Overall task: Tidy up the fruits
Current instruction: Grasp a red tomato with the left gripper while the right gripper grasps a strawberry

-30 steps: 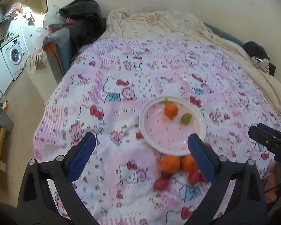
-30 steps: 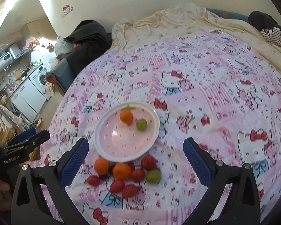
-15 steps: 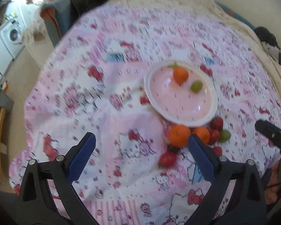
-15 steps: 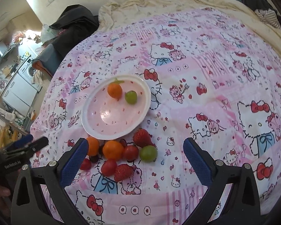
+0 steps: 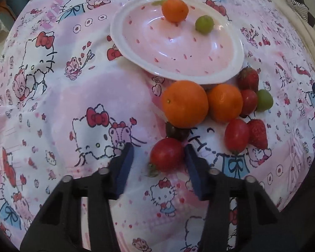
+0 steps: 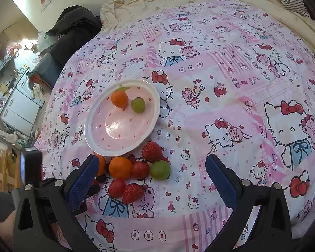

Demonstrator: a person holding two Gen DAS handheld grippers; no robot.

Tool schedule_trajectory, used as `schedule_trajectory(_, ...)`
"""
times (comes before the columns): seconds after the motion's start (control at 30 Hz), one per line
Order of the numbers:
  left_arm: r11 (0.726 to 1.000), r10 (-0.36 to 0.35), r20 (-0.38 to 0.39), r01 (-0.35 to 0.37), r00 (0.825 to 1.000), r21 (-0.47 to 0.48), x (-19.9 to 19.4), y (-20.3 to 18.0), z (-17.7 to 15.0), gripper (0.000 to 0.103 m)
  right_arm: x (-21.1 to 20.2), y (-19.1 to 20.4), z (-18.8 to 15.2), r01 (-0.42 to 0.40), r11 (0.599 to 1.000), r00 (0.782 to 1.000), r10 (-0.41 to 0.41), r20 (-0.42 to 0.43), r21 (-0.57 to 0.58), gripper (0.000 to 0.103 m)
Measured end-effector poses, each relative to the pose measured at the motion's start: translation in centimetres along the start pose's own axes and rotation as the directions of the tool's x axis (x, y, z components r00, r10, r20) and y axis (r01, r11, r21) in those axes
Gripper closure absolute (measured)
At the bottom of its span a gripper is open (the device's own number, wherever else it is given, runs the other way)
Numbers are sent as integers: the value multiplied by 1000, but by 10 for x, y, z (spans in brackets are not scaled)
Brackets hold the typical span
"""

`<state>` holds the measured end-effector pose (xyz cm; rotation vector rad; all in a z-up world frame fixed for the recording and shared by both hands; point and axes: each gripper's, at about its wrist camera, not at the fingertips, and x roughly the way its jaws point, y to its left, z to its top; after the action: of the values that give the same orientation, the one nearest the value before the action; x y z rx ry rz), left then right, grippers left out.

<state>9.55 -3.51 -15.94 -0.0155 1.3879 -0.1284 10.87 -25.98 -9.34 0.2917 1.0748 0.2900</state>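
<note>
the red tomato (image 5: 167, 154), lying on the bed beside the plate (image 5: 136, 48), is framed by the left claw (image 5: 159, 154), whose jaws have just been closing, one pad touching, while the farther right claw (image 6: 152, 173) is held open.

Bedspread (image 6: 231, 88) right of plate (image 6: 94, 130) lies open

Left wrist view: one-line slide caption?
Left gripper closing around a red tomato beside the fruit pile, below the pink plate.
</note>
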Motion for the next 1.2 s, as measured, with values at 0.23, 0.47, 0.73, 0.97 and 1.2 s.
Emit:
schedule_trajectory(0.23,999,-34,-8,34,999,19,-5,-3,-6,76,4,-5,2,-1,1000,1000,1,-17,18,0)
schedule_trajectory(0.47,998,-57,93,60,994,-19,-47,6,-15,76,18,-1,-7,5,1000,995,-7,-102,-15,10)
schedule_trajectory(0.73,992,-20,206,45,978,-120,-82,29,-11,76,57,36,-41,12,963,958,-88,-272,-270,27)
schedule_trajectory(0.97,985,-55,226,90,973,-146,-92,30,-10,76,76,65,-65,91,851,944,-239,-227,-517,33)
schedule_trajectory(1.2,984,-72,240,108,968,-144,-96,28,-8,76,88,68,-66,99,817,939,-266,-219,-568,40)
